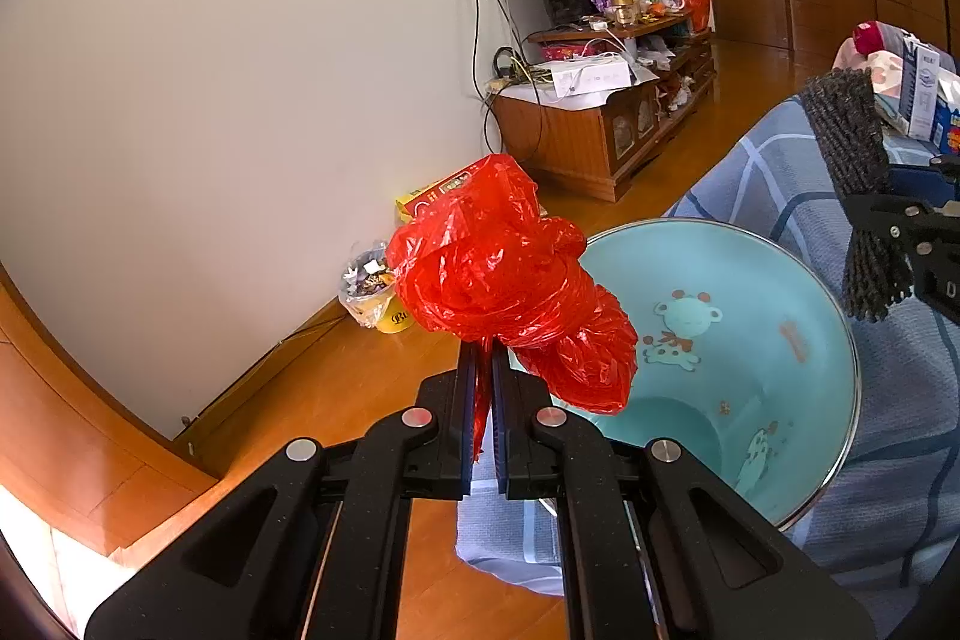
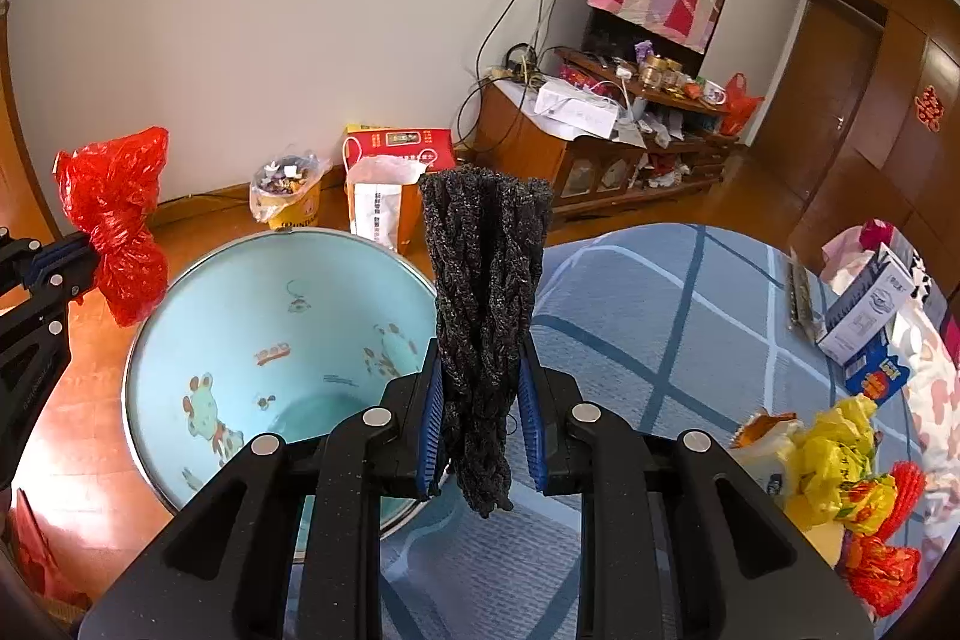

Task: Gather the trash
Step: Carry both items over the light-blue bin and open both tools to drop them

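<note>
Blue quilt (image 2: 690,292): yellow wrappers (image 2: 834,460) only in right wrist view.

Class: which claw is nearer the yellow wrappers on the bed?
Right. The right claw, holding a dark knit, is beside the yellow wrappers; the left claw, with its red bag, is beyond the basin.

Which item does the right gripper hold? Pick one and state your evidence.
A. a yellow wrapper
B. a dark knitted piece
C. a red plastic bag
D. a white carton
B: in the right wrist view the right gripper has its blue pads closed on the dark knitted piece, while the red plastic bag is pinched in the left gripper beside the blue basin.
</note>
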A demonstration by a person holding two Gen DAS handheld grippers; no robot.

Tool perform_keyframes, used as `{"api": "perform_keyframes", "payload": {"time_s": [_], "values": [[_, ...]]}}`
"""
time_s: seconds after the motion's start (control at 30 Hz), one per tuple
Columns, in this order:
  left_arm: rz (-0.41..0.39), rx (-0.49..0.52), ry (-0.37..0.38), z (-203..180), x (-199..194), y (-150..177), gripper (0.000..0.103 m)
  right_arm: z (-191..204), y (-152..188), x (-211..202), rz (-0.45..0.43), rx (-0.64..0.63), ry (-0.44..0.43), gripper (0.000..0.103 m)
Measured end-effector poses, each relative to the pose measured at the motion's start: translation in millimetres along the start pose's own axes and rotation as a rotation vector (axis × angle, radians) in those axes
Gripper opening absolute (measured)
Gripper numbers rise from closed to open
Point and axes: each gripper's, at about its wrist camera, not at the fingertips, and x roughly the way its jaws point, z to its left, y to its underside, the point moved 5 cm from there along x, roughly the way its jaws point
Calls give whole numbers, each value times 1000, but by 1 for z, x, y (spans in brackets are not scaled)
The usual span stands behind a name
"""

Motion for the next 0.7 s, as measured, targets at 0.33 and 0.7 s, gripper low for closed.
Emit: {"api": "perform_keyframes", "payload": {"time_s": [0.33, 0.7], "values": [[4, -4, 6, 0, 1, 0, 6, 7, -2, 3, 4, -9, -13, 24], [6, 0, 22, -1, -1, 2, 7, 12, -3, 2, 2, -18, -27, 24]]}}
